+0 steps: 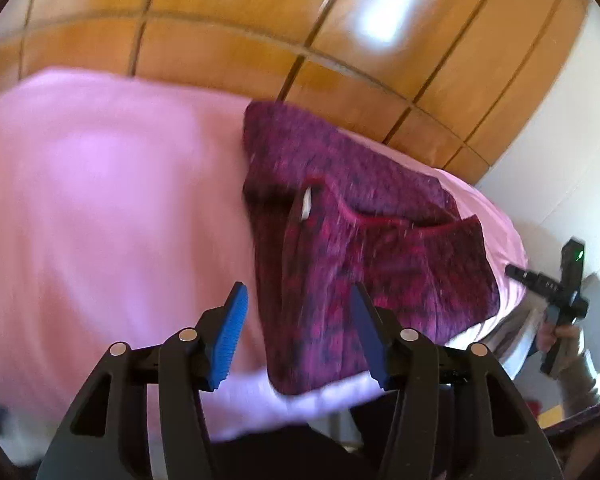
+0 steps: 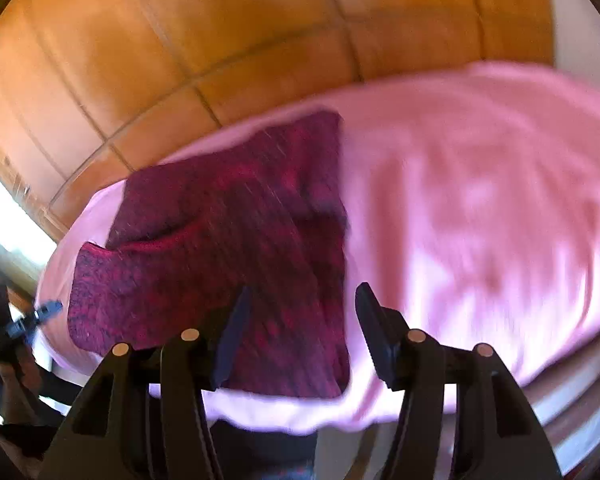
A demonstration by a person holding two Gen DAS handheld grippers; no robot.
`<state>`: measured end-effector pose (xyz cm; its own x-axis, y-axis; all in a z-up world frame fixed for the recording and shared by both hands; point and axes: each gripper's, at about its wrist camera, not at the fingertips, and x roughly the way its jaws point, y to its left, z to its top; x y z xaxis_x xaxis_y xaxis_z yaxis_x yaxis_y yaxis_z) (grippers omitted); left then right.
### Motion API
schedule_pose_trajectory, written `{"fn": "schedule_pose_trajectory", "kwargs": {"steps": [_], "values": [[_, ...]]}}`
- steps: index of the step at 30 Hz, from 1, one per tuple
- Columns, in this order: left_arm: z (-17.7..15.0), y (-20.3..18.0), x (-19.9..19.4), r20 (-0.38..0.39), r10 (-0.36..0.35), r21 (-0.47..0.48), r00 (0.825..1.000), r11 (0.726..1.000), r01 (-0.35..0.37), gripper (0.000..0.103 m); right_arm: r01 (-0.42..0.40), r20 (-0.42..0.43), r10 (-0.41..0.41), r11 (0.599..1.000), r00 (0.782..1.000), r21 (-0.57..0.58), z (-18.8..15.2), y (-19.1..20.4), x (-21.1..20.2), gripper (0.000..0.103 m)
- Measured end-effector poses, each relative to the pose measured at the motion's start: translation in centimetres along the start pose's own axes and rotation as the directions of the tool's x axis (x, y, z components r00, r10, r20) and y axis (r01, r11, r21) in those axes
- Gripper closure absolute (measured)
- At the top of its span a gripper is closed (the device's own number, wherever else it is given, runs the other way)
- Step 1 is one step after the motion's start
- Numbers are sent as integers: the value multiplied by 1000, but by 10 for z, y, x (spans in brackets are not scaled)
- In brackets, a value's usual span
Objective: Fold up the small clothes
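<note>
The left gripper [image 1: 298,308] hangs above the near edge of the bed with its jaws apart and nothing between the pads. The dark red sweater [image 1: 364,236] lies on the pink sheet [image 1: 100,200] beyond and below the fingers; from the left wrist view its near corner shows in the gap between the two blue pads [image 1: 230,332], but the cloth lies on the bed and the pads do not press it.

The right gripper [image 2: 304,308] is likewise parted and empty. In the right wrist view the sweater [image 2: 228,248] lies ahead and to the left of the fingers, its near right corner behind the left finger, clear of both pads.

The sweater is a mottled knit of deep red and purple, folded into a rough rectangle. A brighter red ribbed edge [image 1: 384,222] curves across its upper layer, and a small white label [image 1: 306,204] shows near the fold. Both pictures are blurred, so the finer weave cannot be made out.

The sheet covers the bed [image 2: 500,200] and is bare to the side of the sweater. Behind the bed stand orange-brown wooden cupboard doors [image 1: 260,20]. At the right edge of the left wrist view a hand [image 1: 556,340] grips the other gripper's handle beside the bed. Nothing lies between the fingers and the sweater.
</note>
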<state>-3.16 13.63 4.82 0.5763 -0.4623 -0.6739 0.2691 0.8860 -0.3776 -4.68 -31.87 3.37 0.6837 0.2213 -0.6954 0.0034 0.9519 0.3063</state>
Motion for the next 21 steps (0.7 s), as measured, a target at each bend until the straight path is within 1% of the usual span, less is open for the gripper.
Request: {"fn": "schedule_pose_trajectory", "kwargs": {"steps": [2, 4, 6, 8, 9, 10, 11, 12, 13, 14, 16, 17, 21], "values": [[13, -4, 6, 23, 17, 38, 1000, 999, -17, 51, 37, 38, -34, 995, 999, -91, 13, 18, 6, 48], [22, -7, 16, 25, 29, 76, 999, 997, -31, 51, 74, 61, -64, 981, 996, -182, 21, 35, 17, 48], [28, -9, 29, 4, 28, 106, 1000, 994, -28, 51, 100, 73, -84, 963, 994, -251, 27, 48, 32, 49], [32, -8, 41, -10, 25, 117, 1000, 993, -24, 51, 143, 71, -127, 939, 989, -313, 32, 56, 52, 50], [33, -9, 48, -26, 9, 116, 1000, 993, -5, 51, 162, 62, -150, 926, 987, -342, 32, 59, 62, 53], [34, -7, 53, -39, 6, 111, 999, 994, -1, 55, 162, 44, -157, 919, 987, -360, 31, 60, 70, 67], [34, -6, 59, -42, 17, 111, 999, 994, -12, 60, 156, 17, -161, 914, 987, -375, 30, 60, 79, 73], [33, -8, 61, -45, 13, 118, 999, 993, -8, 76, 159, 6, -169, 911, 986, -381, 28, 56, 83, 79], [32, -9, 62, -42, 19, 127, 999, 992, -13, 84, 166, 7, -177, 911, 984, -378, 27, 56, 84, 82], [30, -9, 58, -16, 34, 133, 999, 991, -32, 86, 157, 8, -165, 918, 986, -363, 25, 54, 82, 83], [26, -8, 43, 25, 12, 131, 1000, 991, -16, 89, 159, 23, -161, 925, 987, -346, 23, 53, 73, 85], [25, -9, 37, 43, 11, 131, 999, 991, -17, 89, 155, 34, -153, 929, 988, -335, 22, 51, 63, 86], [17, -14, 8, 109, -2, 126, 994, 992, -12, 90, 91, 70, -74, 960, 995, -266, 22, 51, 20, 86]]}}
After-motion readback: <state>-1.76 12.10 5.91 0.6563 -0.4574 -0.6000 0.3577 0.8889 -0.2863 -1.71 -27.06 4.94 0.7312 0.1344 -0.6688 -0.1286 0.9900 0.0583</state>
